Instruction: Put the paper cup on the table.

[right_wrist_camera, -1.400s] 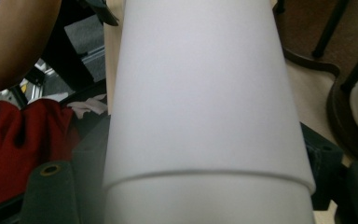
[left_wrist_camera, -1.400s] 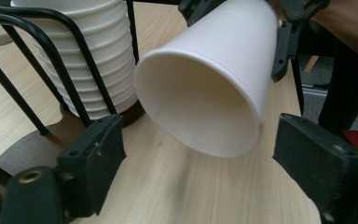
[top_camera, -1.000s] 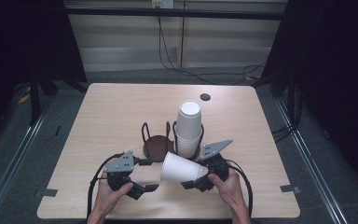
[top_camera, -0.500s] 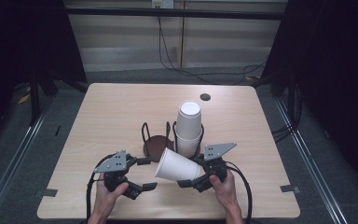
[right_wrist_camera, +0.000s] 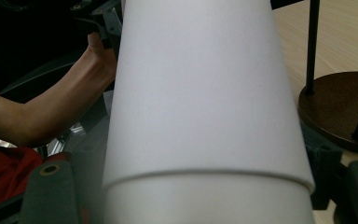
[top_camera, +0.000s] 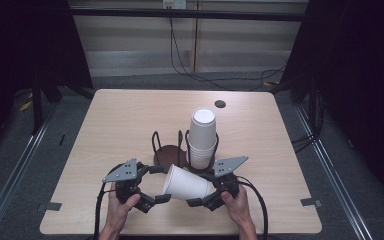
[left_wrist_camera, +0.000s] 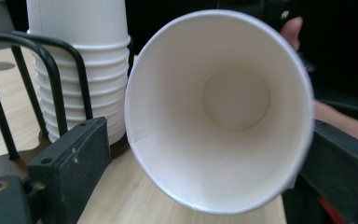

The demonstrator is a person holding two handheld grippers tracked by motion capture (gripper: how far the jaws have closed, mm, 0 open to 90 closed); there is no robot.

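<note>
While the white paper cup (top_camera: 186,183) is lying on its side above the table (top_camera: 120,125) between the two grippers, its narrow base end is clamped in the right gripper (top_camera: 205,192), whose jaws flank the cup's wall in the right gripper view. The cup's open mouth is turned toward the left gripper (top_camera: 161,184), so the inside and round bottom are seen straight on in the left gripper view (left_wrist_camera: 223,112). The left gripper's jaws have just been opening and are now spread wide: one jaw stands clear of the rim on the stack side, the other sits at the rim's far edge (contact there cannot be told), with the mouth of the cup between them. Just behind the held cup, a stack of white cups (top_camera: 202,137) stands upright in a black wire holder (top_camera: 166,150) with a dark round base; the empty half of that base is beside the stack. Each gripper is held by a hand (top_camera: 117,212) from the table's near edge.
</note>
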